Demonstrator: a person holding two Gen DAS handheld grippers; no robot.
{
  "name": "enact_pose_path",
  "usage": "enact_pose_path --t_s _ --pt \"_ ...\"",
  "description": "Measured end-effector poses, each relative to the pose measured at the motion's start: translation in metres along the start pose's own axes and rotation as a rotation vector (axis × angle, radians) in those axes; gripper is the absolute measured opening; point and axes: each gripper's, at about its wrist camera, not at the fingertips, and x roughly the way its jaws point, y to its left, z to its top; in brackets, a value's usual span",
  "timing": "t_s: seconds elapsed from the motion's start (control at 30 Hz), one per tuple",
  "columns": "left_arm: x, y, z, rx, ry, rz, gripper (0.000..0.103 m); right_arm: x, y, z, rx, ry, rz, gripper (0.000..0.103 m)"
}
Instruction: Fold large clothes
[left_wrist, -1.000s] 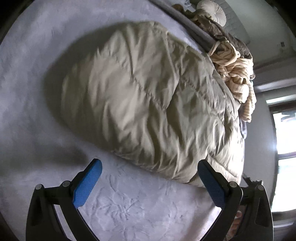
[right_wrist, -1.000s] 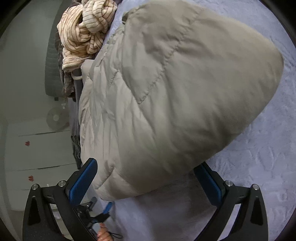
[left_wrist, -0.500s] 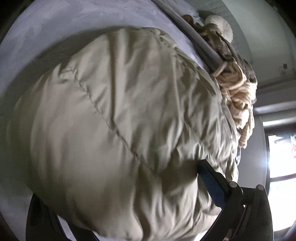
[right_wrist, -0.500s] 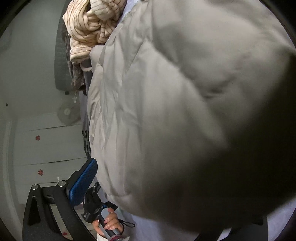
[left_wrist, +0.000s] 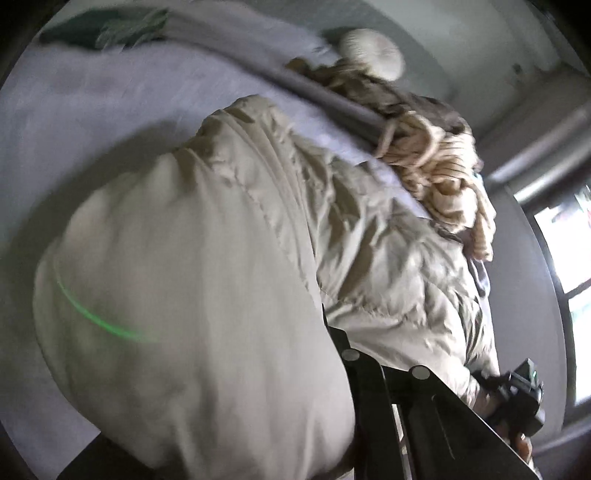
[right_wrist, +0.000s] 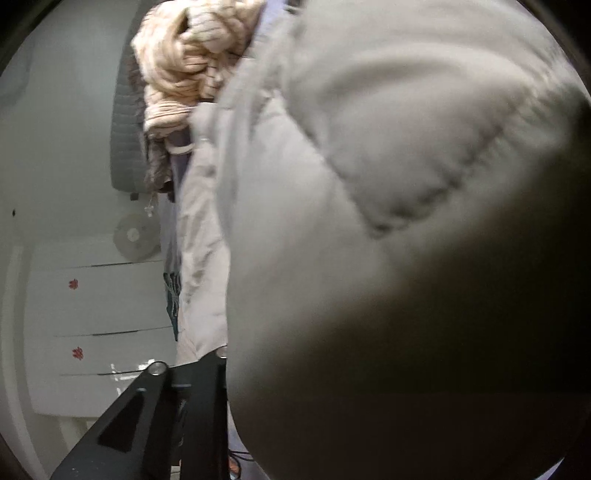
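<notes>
- A beige puffer coat (left_wrist: 207, 280) is lying on a pale lilac bed (left_wrist: 92, 110). It is filling most of both wrist views, and its near end is bulging right up against each lens.
- In the left view, the coat is stretching from 7 o'clock up toward 1 o'clock. A cream striped knit (left_wrist: 439, 173) is sitting heaped at 1 o'clock, beside the coat's far end.
- The left gripper (left_wrist: 332, 369) is closing. Only its right-hand finger is showing, pressed into the padding at 5 o'clock; the other is buried under fabric. The jaws are looking narrow, pinched on the coat.
- In the right view, the right gripper (right_wrist: 236, 391) is also closing, with the coat between its jaws. One dark finger is showing at 7 o'clock, against the fabric; the other is hidden behind the bulge.
- The other gripper, with part of a hand around it, is showing at 4 o'clock in the left view, at the coat's edge.
- Judgement: both grips seem to be catching thick, slippery padding rather than a seam. If the person lifts now, the shell could slide out of one gripper.
- If that happens, the fold would be landing skewed.
- The coat could also be dragging the knit along, since the two are lying so close together.
</notes>
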Motion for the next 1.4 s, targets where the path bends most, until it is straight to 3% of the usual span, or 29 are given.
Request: enact_pose_path --t_s 0.27,0.63,0.87,0.93,0.97,1.0,1.23,1.27,1.37,1.4 --pt "-0.055 0.013 -0.01 0.063 0.0 -0.044 0.016 -0.02 0.021 -0.041 -0.071 -0.011 0.007 0.023" --pt "-0.135 0.064 -0.096 0.021 0.082 -0.003 0.016 -0.042 0.006 -0.135 -0.035 0.063 -0.02 0.023" --pt "-0.158 0.091 -0.157 -0.029 0.174 0.1 0.019 -0.056 -0.019 -0.186 0.031 0.108 -0.039 0.025" --pt "-0.162 0.098 -0.167 -0.051 0.173 0.148 0.031 -0.059 -0.023 -0.192 0.047 0.124 -0.069 0.031" --pt "-0.166 0.1 -0.171 -0.057 0.171 0.189 0.046 -0.062 -0.023 -0.194 0.04 0.133 -0.093 0.037" --pt "-0.172 0.101 -0.174 -0.056 0.165 0.229 0.049 -0.065 -0.021 -0.195 0.027 0.137 -0.117 0.042" --pt "-0.23 0.102 -0.177 -0.033 0.09 0.319 0.049 -0.103 0.014 -0.199 -0.163 0.148 -0.313 0.045" --pt "-0.237 0.101 -0.176 -0.02 0.067 0.342 0.049 -0.112 0.018 -0.202 -0.206 0.142 -0.346 0.041" --pt "-0.254 0.096 -0.169 0.028 0.009 0.388 0.049 -0.148 0.027 -0.215 -0.332 0.086 -0.409 0.014" --pt "-0.253 0.096 -0.166 0.021 0.011 0.375 0.049 -0.158 0.03 -0.219 -0.362 0.059 -0.414 0.013"
